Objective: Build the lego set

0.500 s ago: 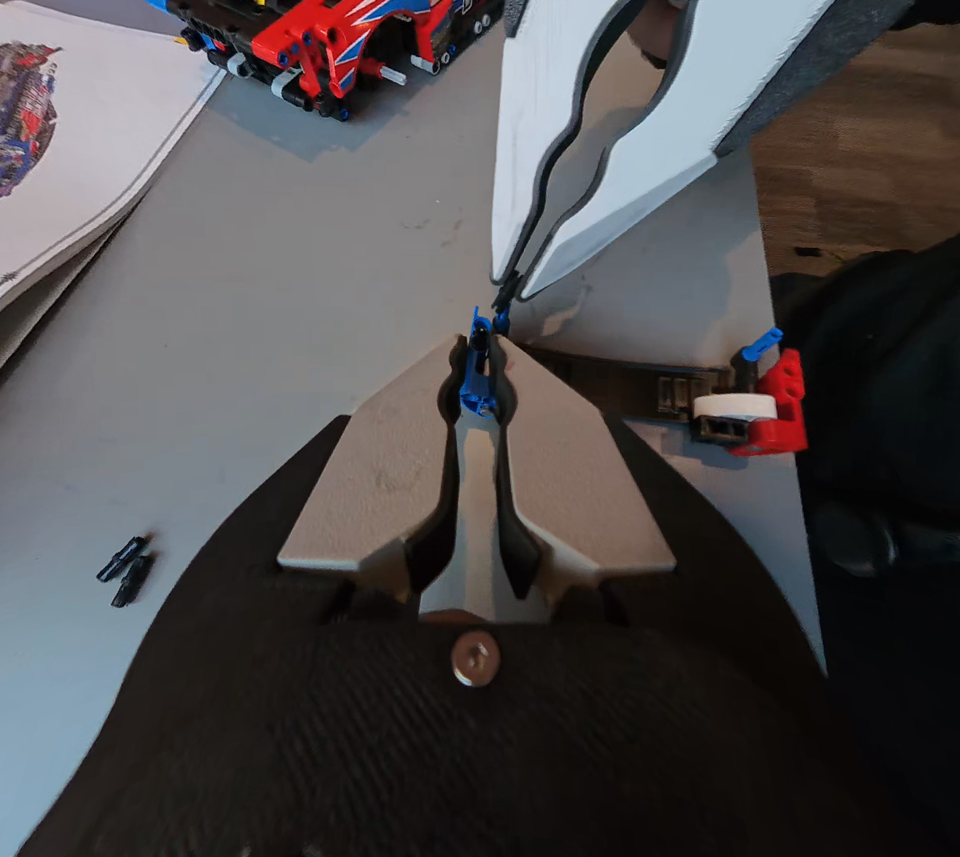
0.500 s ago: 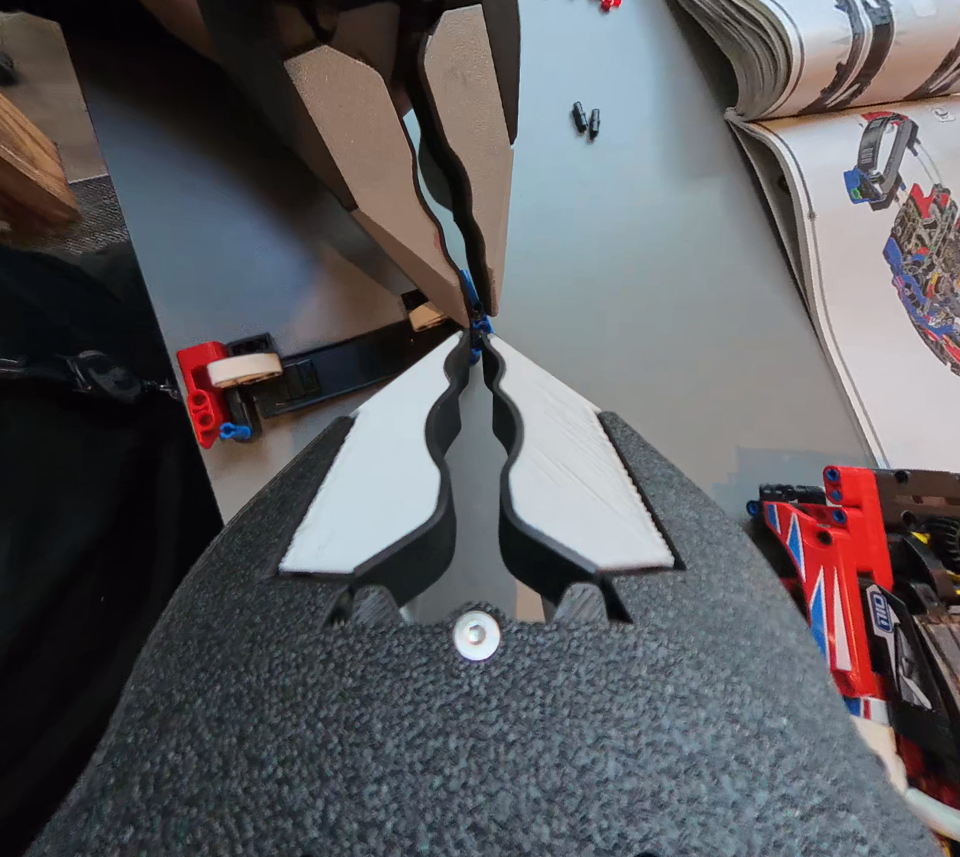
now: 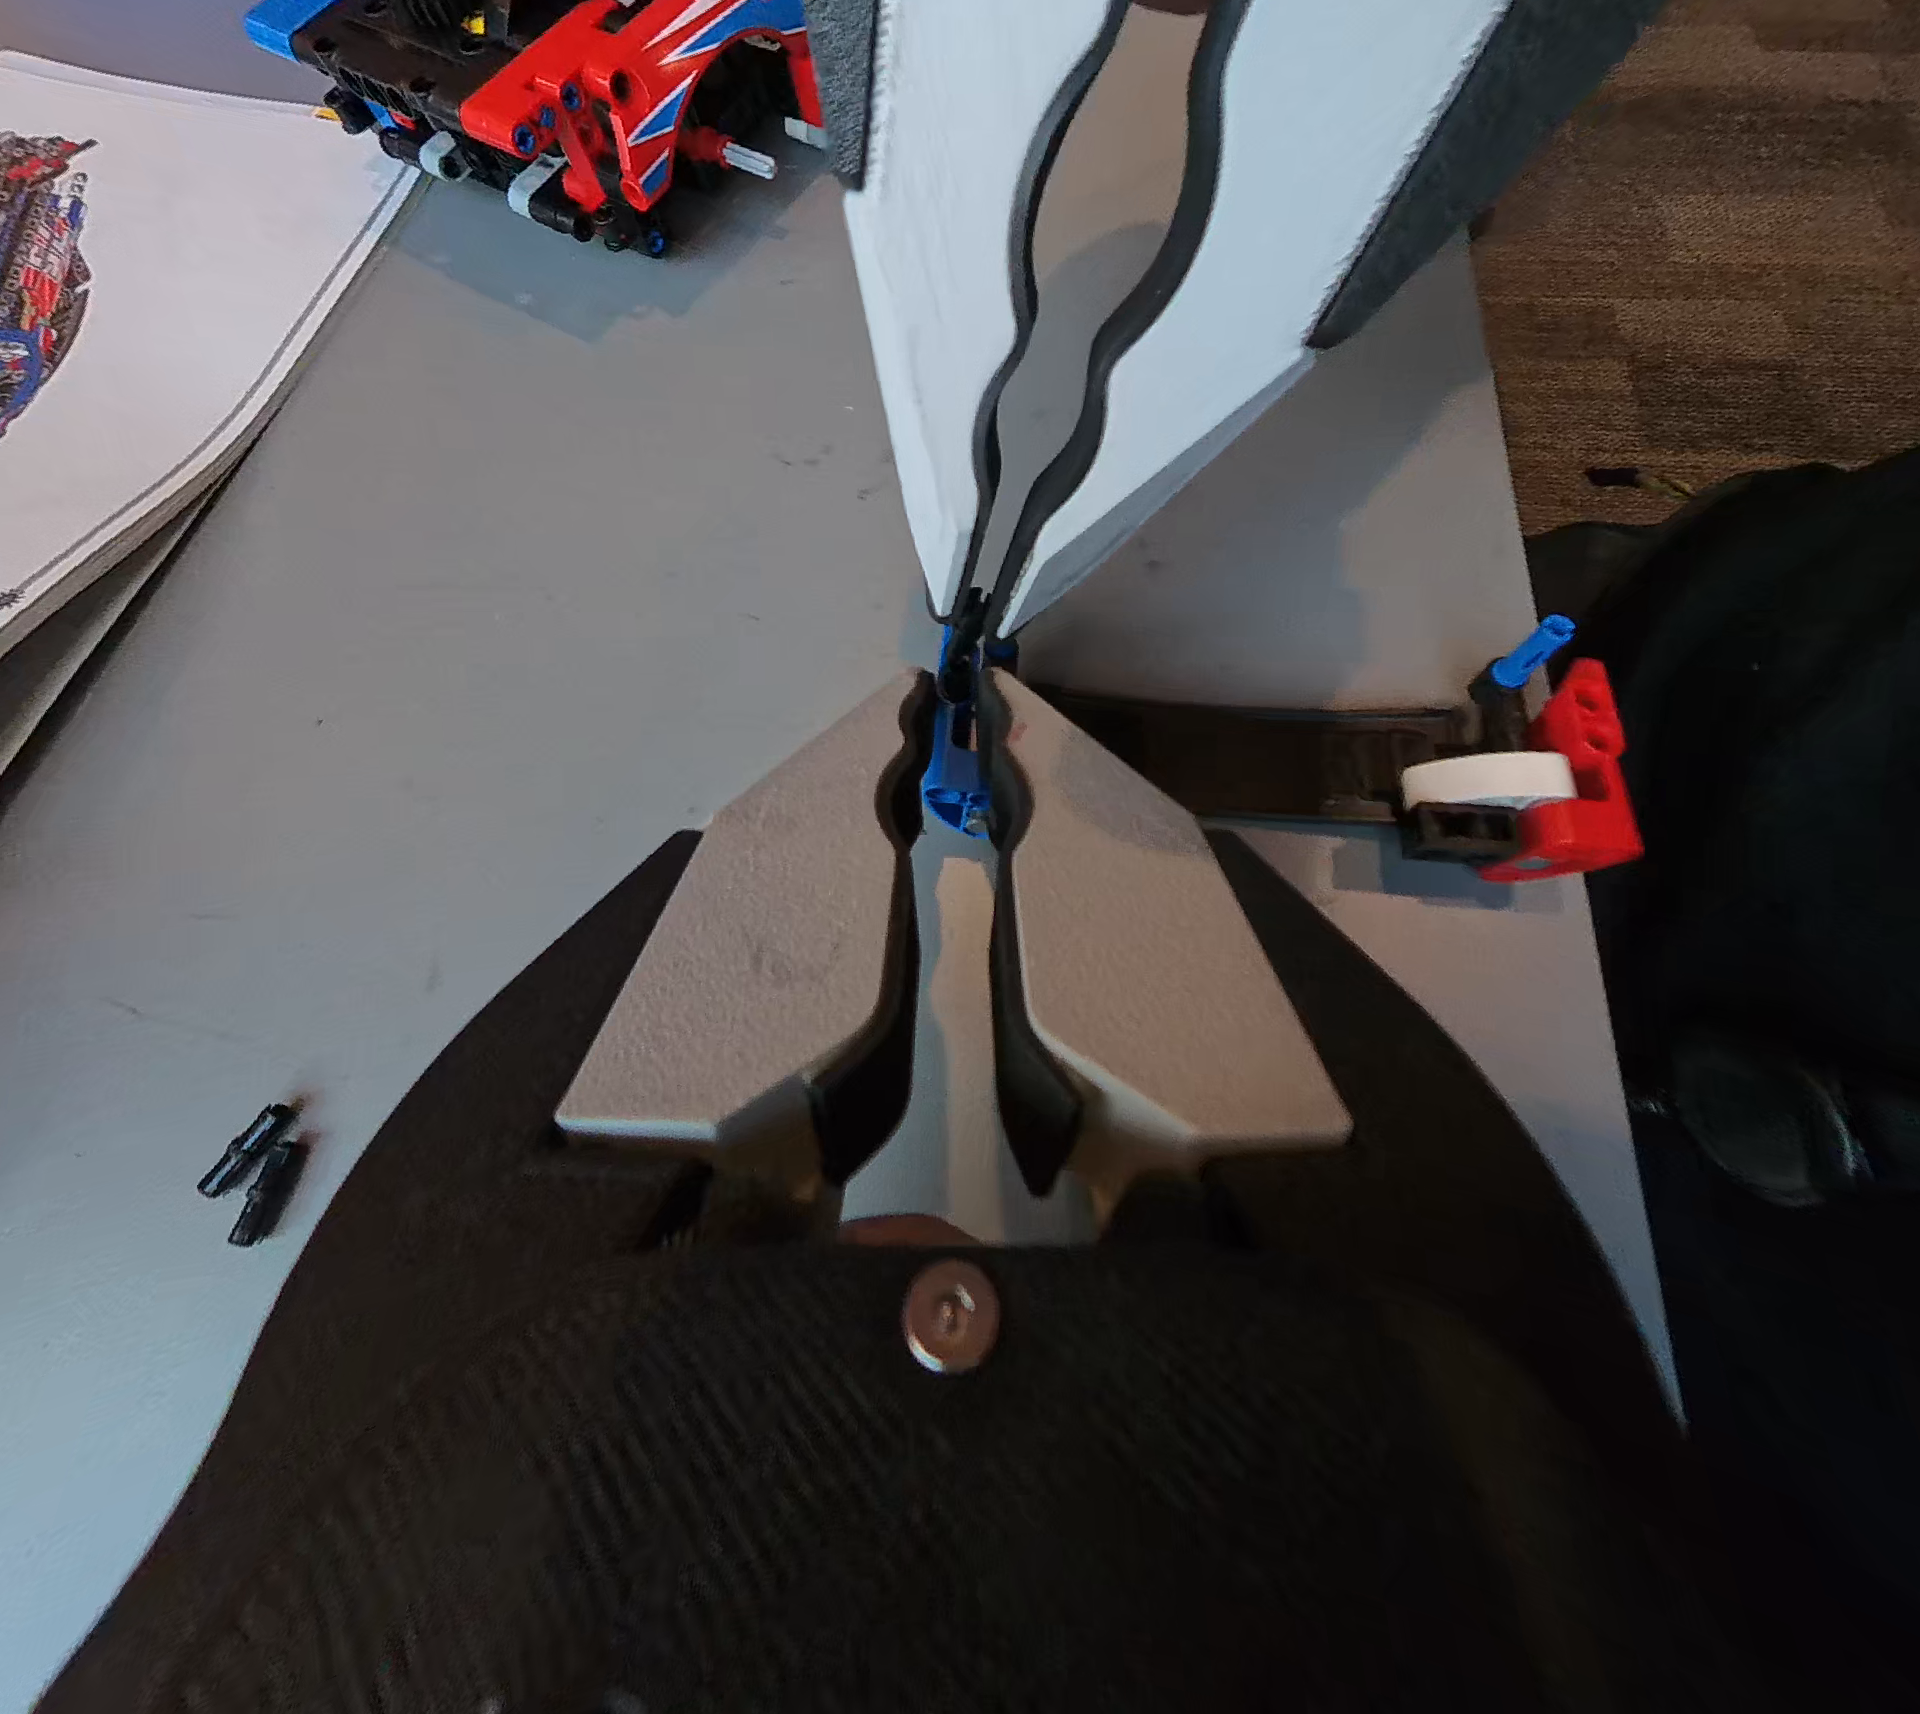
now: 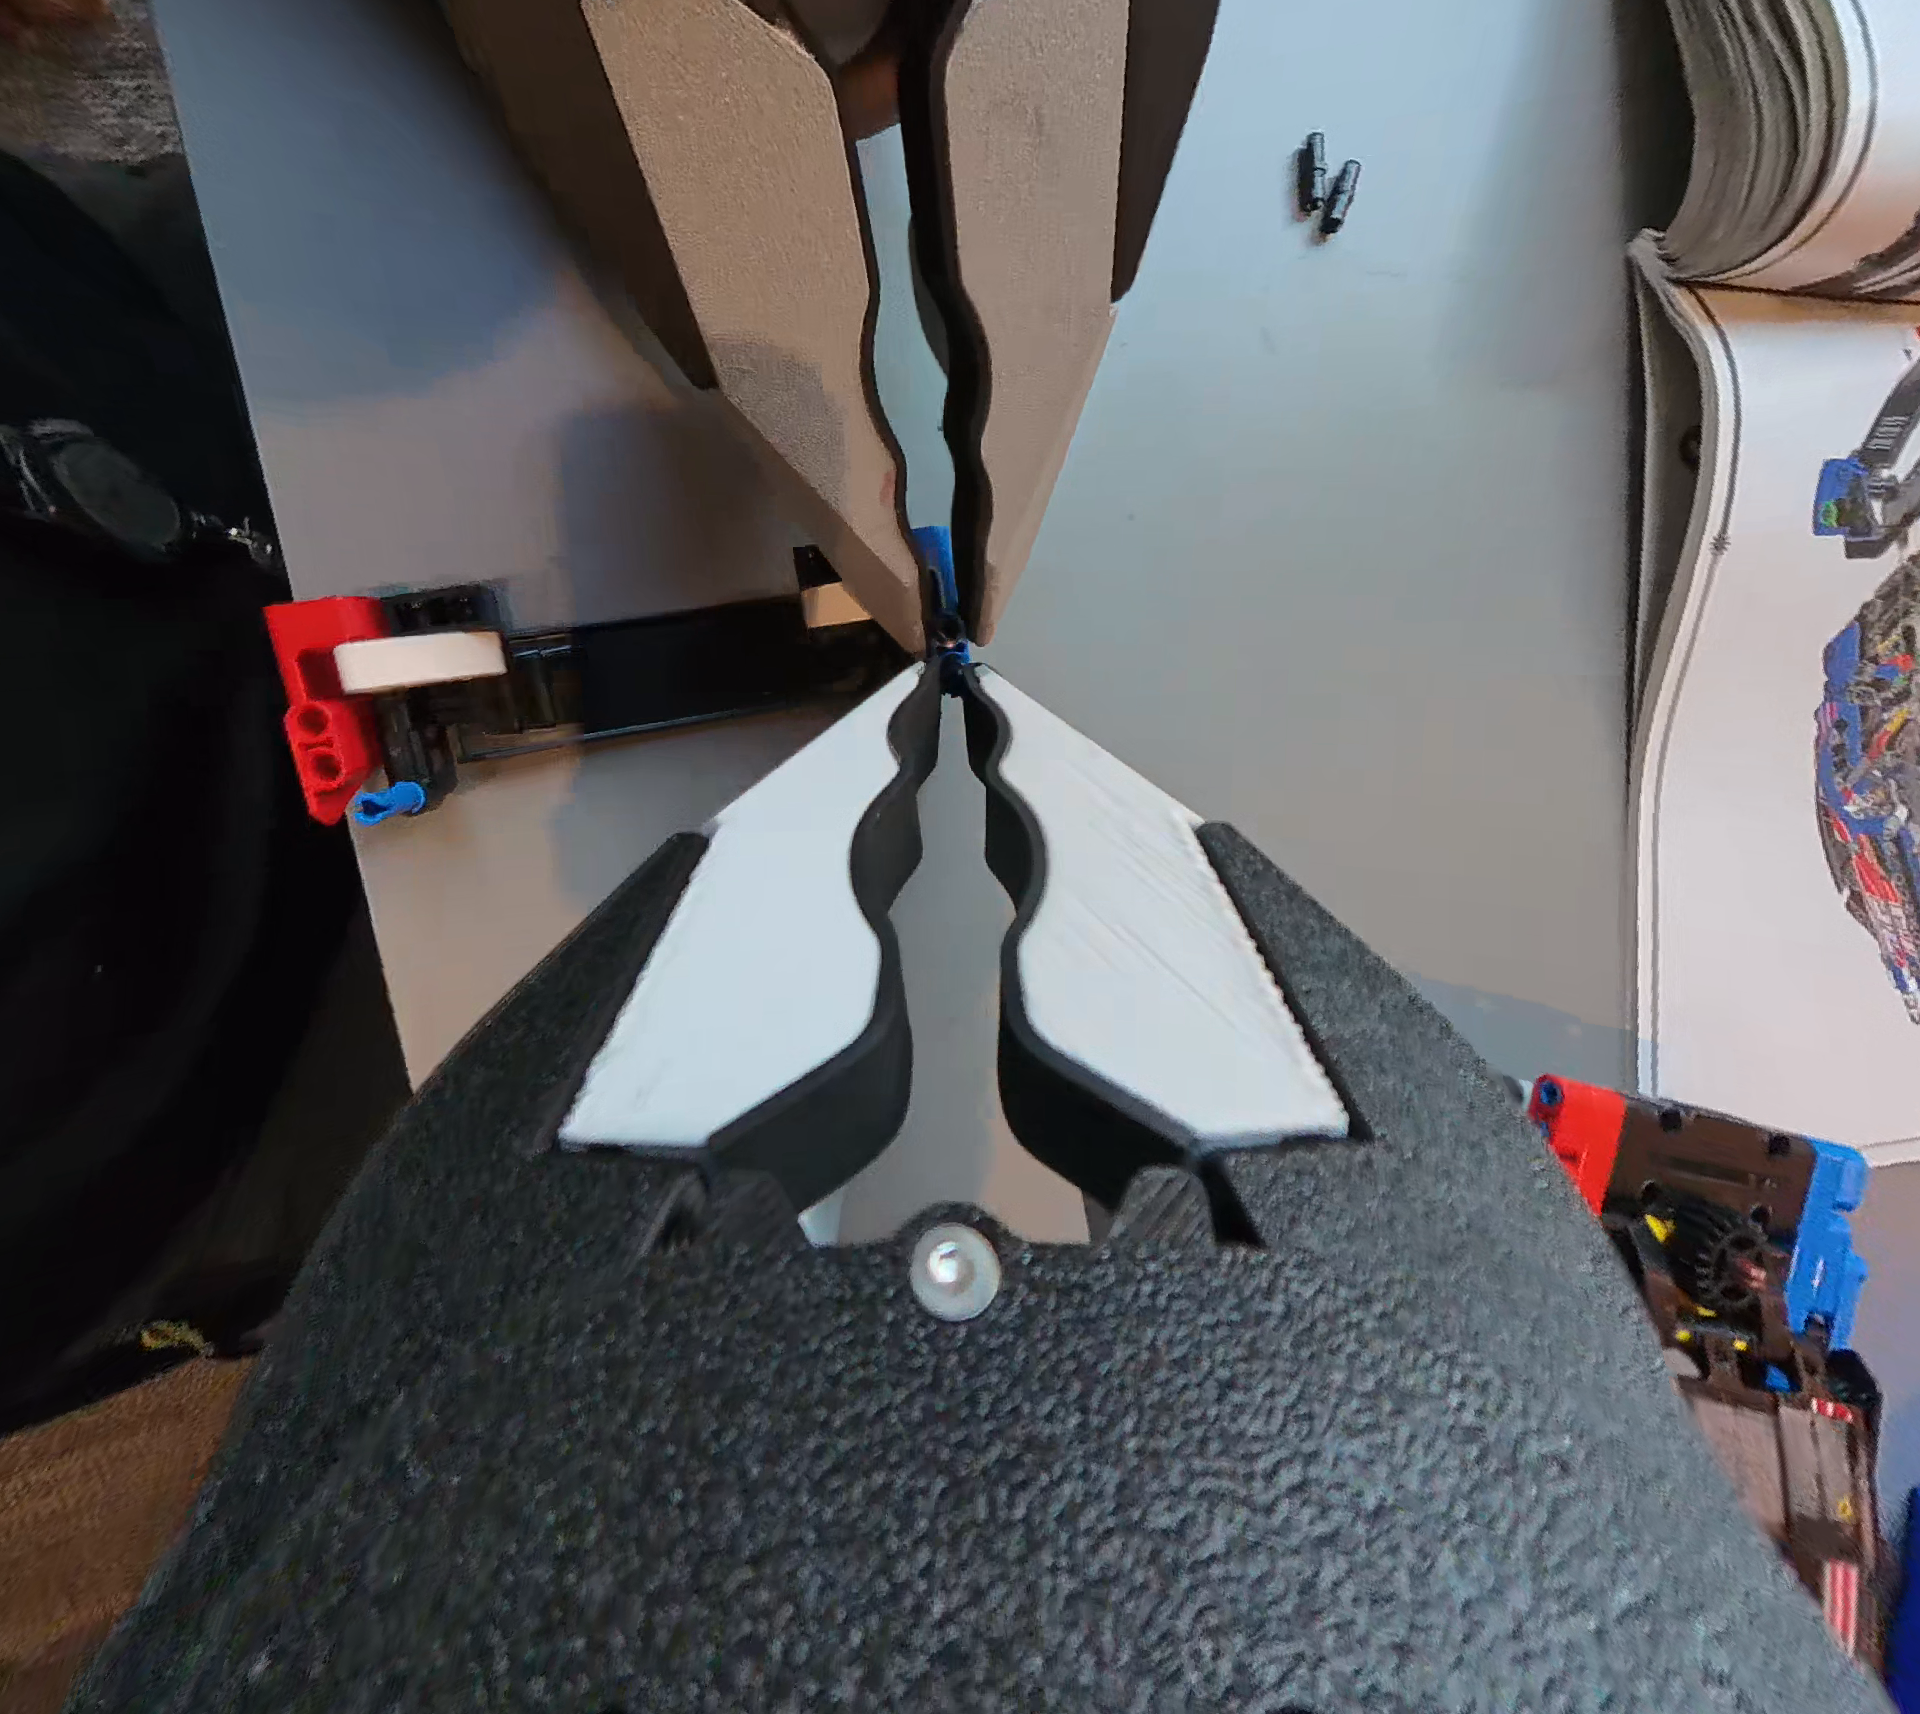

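Left wrist view, far left: an open instruction booklet lies at the table edge, with two loose black pins near it on the grey top.
Upper left: the part-built red, blue and black car stands beyond the booklet, well apart from the work.
Centre: the left gripper has its jaws clamped on a small blue connector; the right gripper meets it tip to tip from above, its jaws pinched together on a small dark pin.
Connector's place: held off the table between the grey fingers, near the table's right edge.
Axis: the connector's long axis runs along the left gripper's fingers, its free end pointing away from the camera, towards the right gripper's tips.
Right: a long black beam assembly with a red end block lies flat behind the grippers.
Right wrist view: both sets of tips meet at one point; the pin is mostly hidden there, so how deep it sits cannot be told.
Step in hand: probably pressing the pin into the connector's end hole.
Doing it well: keep pin and hole on one line, push straight along the axis, hold the connector firm so it does not swivel.
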`<state>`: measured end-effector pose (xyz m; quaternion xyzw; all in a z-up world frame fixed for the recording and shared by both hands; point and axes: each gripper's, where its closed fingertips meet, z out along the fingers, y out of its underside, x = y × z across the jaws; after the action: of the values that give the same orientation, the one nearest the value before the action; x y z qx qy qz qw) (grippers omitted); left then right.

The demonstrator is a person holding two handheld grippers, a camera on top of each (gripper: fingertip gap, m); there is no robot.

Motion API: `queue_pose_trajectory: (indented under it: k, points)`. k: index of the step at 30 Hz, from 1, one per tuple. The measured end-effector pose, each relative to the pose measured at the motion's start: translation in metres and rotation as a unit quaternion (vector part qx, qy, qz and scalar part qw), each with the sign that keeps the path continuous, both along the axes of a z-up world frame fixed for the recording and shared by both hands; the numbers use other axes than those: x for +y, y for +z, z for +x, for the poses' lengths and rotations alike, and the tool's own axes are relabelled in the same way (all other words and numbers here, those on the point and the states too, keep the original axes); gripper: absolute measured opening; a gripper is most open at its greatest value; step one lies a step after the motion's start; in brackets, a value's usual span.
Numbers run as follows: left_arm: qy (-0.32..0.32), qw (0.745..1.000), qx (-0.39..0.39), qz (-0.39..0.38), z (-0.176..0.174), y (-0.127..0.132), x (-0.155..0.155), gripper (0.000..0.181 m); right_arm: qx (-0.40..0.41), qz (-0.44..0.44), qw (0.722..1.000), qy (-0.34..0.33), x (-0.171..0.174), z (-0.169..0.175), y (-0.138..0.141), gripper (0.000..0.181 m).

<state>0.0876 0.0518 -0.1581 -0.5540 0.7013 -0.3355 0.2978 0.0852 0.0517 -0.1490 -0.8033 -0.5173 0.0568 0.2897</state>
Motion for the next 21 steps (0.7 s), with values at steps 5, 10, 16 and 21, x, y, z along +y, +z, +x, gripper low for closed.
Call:
queue_pose_trajectory:
  k: [5,10,16,21]
  points:
    - [-0.002,1.0,0.005,0.001,0.0004,-0.0016,0.0003,0.004,-0.006,-0.042,0.998,0.051,0.0008,-0.0003,-0.0027,0.004]
    - [0.001,0.998,0.017,-0.064,0.0004,-0.0015,0.0024,0.004,0.021,-0.073,0.994,0.077,0.0039,-0.0033,-0.0022,0.004]
    - [-0.015,0.992,0.032,-0.122,-0.0003,-0.001,0.001,0.013,0.044,-0.068,0.995,0.062,0.0064,-0.0012,-0.0059,0.004]
    - [-0.028,0.99,0.056,-0.123,0.0017,-0.0051,-0.0022,0.016,0.081,-0.076,0.992,0.054,0.0048,-0.0013,-0.0023,0.004]
